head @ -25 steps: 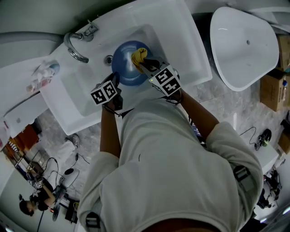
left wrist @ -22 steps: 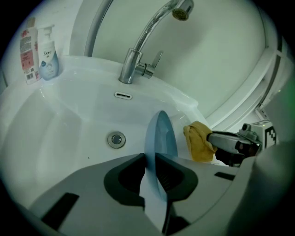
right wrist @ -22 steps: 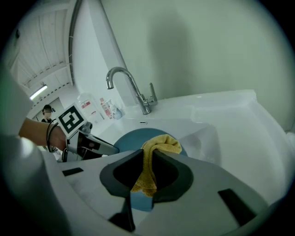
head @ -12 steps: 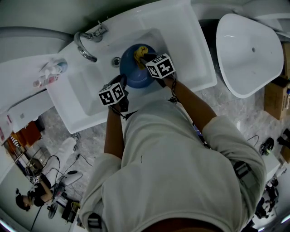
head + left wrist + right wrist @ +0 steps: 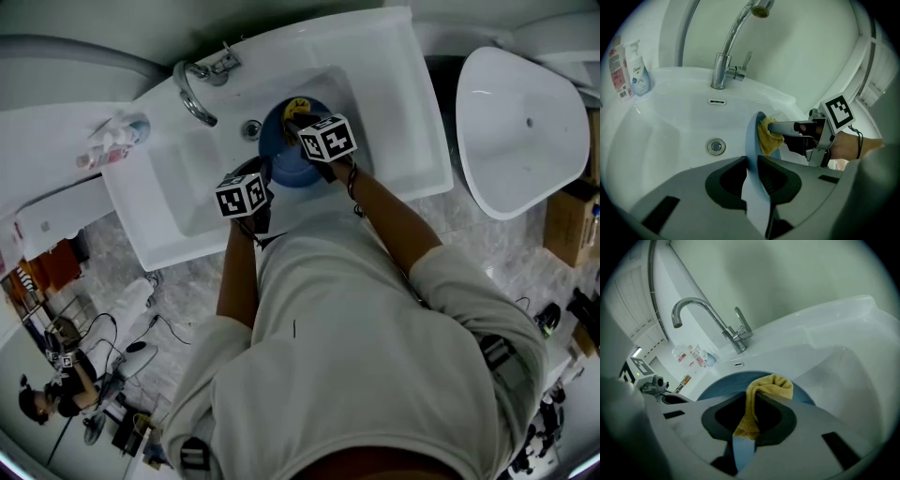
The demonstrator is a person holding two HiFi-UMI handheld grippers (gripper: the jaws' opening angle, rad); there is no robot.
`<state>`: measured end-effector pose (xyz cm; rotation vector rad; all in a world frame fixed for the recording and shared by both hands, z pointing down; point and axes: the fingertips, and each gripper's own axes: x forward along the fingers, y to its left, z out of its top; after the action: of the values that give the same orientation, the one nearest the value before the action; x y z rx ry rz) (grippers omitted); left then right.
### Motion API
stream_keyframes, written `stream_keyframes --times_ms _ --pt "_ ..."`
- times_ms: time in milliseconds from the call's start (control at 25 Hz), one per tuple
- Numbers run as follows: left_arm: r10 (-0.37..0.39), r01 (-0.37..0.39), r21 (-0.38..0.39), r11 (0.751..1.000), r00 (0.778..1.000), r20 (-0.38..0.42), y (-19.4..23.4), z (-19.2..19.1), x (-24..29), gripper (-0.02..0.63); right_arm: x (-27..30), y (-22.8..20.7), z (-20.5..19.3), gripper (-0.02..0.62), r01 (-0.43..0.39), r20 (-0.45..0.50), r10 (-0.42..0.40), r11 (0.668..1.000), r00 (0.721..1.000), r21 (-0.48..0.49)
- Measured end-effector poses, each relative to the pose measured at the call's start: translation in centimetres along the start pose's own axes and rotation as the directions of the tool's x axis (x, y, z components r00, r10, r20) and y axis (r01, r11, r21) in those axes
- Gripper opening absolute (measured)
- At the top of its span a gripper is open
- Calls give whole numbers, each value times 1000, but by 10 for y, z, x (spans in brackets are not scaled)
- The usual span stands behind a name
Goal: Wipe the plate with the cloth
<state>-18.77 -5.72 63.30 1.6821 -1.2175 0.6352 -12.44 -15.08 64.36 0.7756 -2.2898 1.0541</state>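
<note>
White sink [image 5: 398, 89]: work sits over the basin, in front of the faucet [image 5: 729, 56]. Blue plate [image 5: 751, 140]: upright on edge over the basin's middle, near the drain [image 5: 716, 146]. Left tongs [image 5: 751, 165]: clenched on the plate's near rim. Right tongs [image 5: 751, 401]: clenched on the yellow cloth [image 5: 764, 390]. Cloth lies bunched against the plate's face, towards its upper rim.

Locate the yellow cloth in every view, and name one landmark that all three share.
Head view: cloth at top centre, on the blue plate in the sink.
Left gripper view: cloth right of centre, pressed against the plate.
Right gripper view: cloth at centre, draped between the jaws.
Shared landmark: the faucet.
</note>
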Motion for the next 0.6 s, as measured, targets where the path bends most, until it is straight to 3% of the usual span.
stream_keyframes --times_ms 320,600 --pt "-11 11 -21 1000 1000 -1 4 -1 -1 86 7 25 2 58 -86 -8 86 994 996 -69" --pt "2 -2 -37 999 1000 1 10 -2 -1 86 9 56 -13 58 -192 -60 185 969 981 -154"
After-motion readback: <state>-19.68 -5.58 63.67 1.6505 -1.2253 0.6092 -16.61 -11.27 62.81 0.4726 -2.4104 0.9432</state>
